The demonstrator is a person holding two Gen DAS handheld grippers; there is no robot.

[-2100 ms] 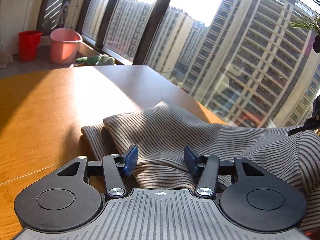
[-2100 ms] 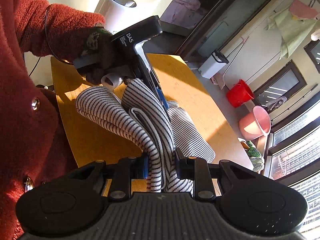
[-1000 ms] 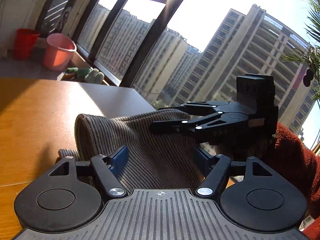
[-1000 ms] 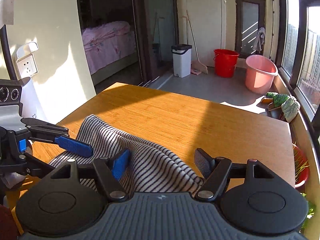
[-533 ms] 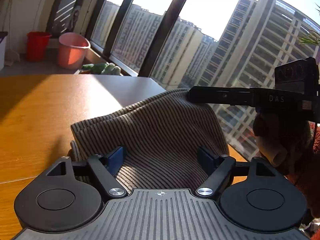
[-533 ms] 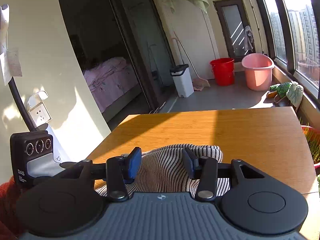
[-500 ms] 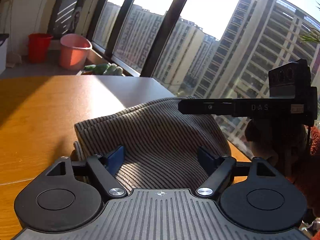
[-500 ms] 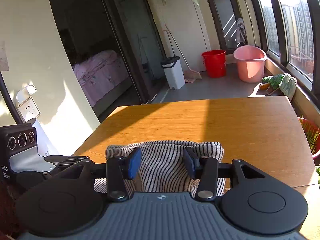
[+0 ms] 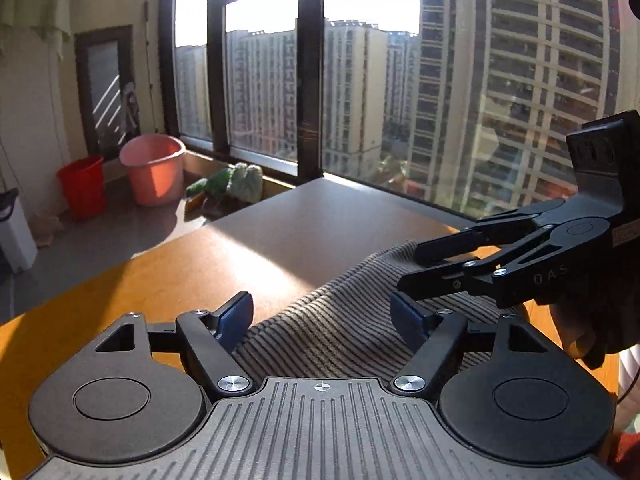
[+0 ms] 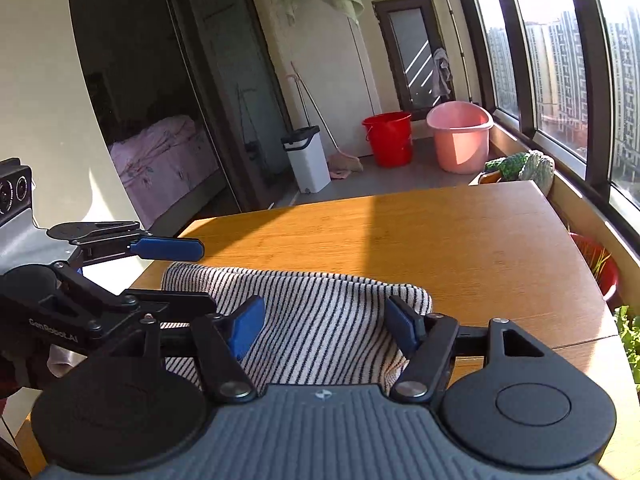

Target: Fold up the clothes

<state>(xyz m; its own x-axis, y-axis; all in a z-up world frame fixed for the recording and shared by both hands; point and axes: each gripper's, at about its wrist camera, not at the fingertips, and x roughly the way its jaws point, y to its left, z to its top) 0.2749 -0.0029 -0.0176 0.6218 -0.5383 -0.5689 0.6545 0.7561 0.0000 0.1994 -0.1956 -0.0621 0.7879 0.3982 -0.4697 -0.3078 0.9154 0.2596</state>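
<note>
1. Striped knit garment (image 10: 316, 320), soft and ribbed in black and white, lies folded into a low bundle on the wooden table (image 10: 460, 248), flatter than a second ago.
2. Left gripper (image 9: 322, 316) has rolled since then; its blue pads straddle the cloth without pinching, jaws closing.
3. Right gripper (image 10: 324, 324) has dropped lower; its jaws are opening, released, with fabric between them.
4. From the left view, the right gripper sits at three o'clock over the garment's far edge.
5. Round plastic pink bucket (image 10: 460, 136) and red bucket (image 10: 388, 138) stand at twelve o'clock.
</note>
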